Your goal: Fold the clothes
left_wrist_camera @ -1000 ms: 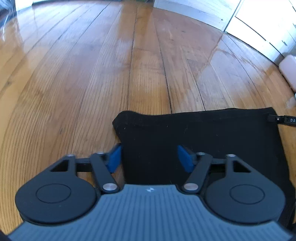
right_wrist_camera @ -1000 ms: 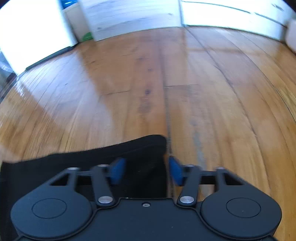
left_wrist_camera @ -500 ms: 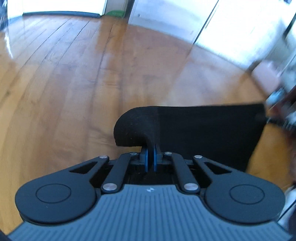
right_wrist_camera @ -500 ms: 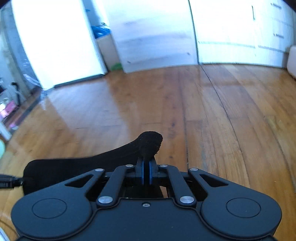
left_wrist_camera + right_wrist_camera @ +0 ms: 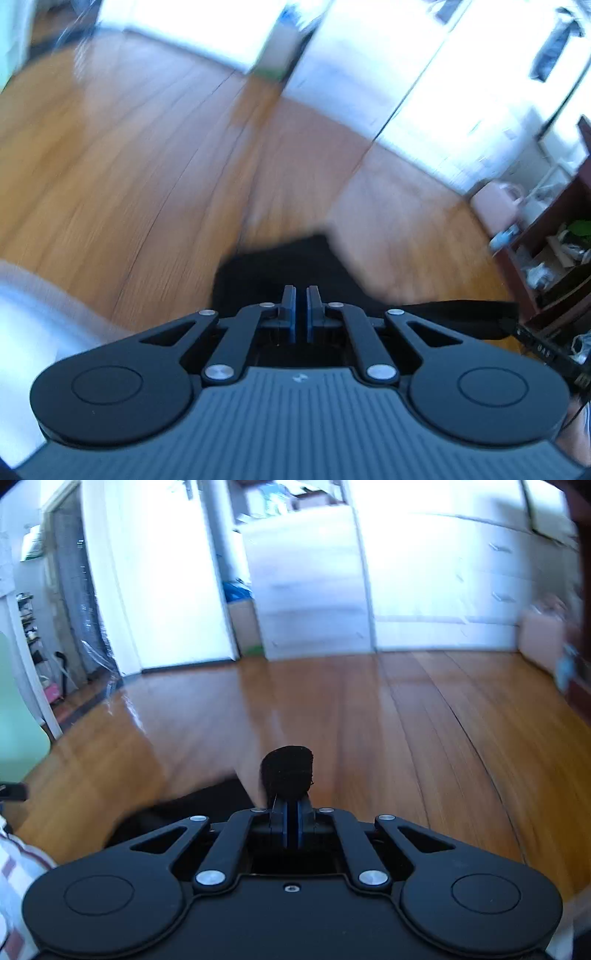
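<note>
The black garment [image 5: 280,266] is plain dark cloth, blurred, hanging ahead of and beneath the left fingers [image 5: 289,306]. One rounded corner [image 5: 287,771] sticks up just beyond the right fingers [image 5: 280,819], pinched between them.

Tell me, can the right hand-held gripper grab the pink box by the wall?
Probably not right now: the right hand-held gripper is shut on the black cloth, and the pink box sits far across the bare wooden floor.

Each camera rides just behind its gripper's fingers, looking forward and slightly down, raised above the glossy honey-brown plank floor [image 5: 110,166]. Both views share that floor, the limp black fabric garment [image 5: 288,771] close in, and the far white cupboards [image 5: 461,572].
</note>
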{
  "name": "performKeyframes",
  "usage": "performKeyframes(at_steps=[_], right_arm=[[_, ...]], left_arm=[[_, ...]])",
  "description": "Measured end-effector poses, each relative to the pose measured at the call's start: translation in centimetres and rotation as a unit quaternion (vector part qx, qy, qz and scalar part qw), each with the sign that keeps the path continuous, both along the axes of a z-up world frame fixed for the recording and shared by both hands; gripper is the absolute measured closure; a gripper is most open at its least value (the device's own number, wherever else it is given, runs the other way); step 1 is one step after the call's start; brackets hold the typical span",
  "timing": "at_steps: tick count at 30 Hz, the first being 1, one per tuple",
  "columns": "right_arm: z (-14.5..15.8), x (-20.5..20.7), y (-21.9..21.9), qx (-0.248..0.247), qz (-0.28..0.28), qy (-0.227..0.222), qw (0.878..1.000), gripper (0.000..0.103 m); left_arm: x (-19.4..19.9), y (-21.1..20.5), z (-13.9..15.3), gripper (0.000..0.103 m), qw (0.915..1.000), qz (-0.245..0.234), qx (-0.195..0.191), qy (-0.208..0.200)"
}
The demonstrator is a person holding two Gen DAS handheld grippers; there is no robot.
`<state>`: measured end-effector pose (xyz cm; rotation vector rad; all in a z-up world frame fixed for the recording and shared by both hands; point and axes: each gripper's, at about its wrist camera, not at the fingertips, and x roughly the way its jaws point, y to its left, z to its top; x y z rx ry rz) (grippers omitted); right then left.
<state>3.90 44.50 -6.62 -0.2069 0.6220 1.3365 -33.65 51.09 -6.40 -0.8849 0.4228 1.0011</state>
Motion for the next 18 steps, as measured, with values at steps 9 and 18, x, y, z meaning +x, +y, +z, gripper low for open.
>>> performKeyframes(at_steps=[9,18], right_arm=[[-7.4,-0.4,-3.8,-0.093,0.014,-0.017,0.995,0.097],[-3.8,-1.7,-1.8,-0.167,0.260,0.106,0.945,0.087]], left_arm=[[-2.6,-1.3,-7.4,0.098,0.9912,0.020,-0.131,-0.006],[4.7,2.5,-7.1,0.082,0.9943,-0.060,-0.081,0.033]])
